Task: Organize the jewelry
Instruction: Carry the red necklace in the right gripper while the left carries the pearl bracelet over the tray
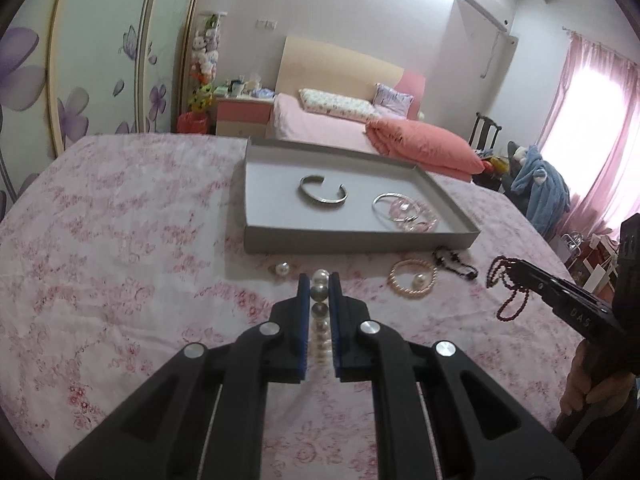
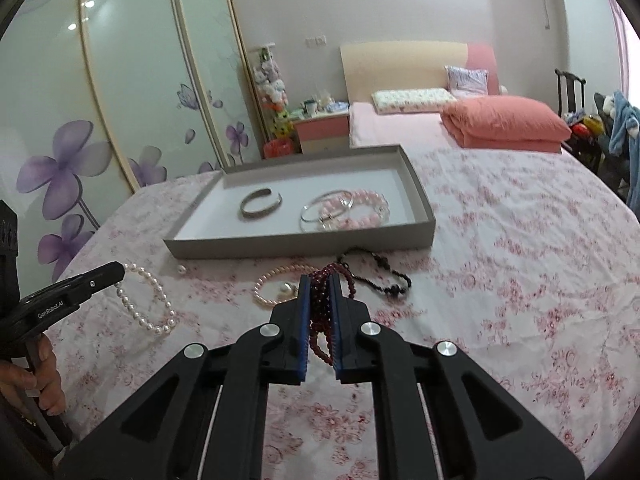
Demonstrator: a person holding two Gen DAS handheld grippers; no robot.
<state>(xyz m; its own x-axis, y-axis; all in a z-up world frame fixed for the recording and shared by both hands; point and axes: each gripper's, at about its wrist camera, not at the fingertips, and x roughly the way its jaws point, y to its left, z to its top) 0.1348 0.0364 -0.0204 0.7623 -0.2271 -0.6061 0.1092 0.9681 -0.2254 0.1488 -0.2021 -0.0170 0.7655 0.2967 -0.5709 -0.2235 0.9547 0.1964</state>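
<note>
While both claws are loaded, the risks read like this:

Left gripper (image 1: 319,280): clamped on the white pearl bead bracelet (image 2: 146,304), which hangs from the tips as a loose loop above the pink floral bedspread (image 1: 120,240).

Right gripper (image 2: 320,280): clamped on the dark red bead strand (image 2: 320,308), bunched in several loops between the blue pads (image 2: 305,312), the rest dangling below.

Slip risk: round beads give the pads little to bite on; I judge that a jolt could roll a bead out of either grip and drop the piece on the cloth.

Snag risk: the red strand's hanging loops sit just above the peach pearl bracelet (image 2: 276,284) and the black bead necklace (image 2: 380,276); a low carry could hook and drag them.

Rim risk: the shallow grey cardboard tray (image 1: 360,240) lies beyond both claws; a dangling loop could catch its near wall and fall outside.

Crowding risk: the silver open cuff bangle (image 1: 323,194) and the thin silver hoops on the pink bead bracelet (image 1: 404,210) already lie inside, so a careless release could tangle with them.

Strays: a loose white pearl (image 1: 283,269) rests just before the tray, easily knocked.
</note>
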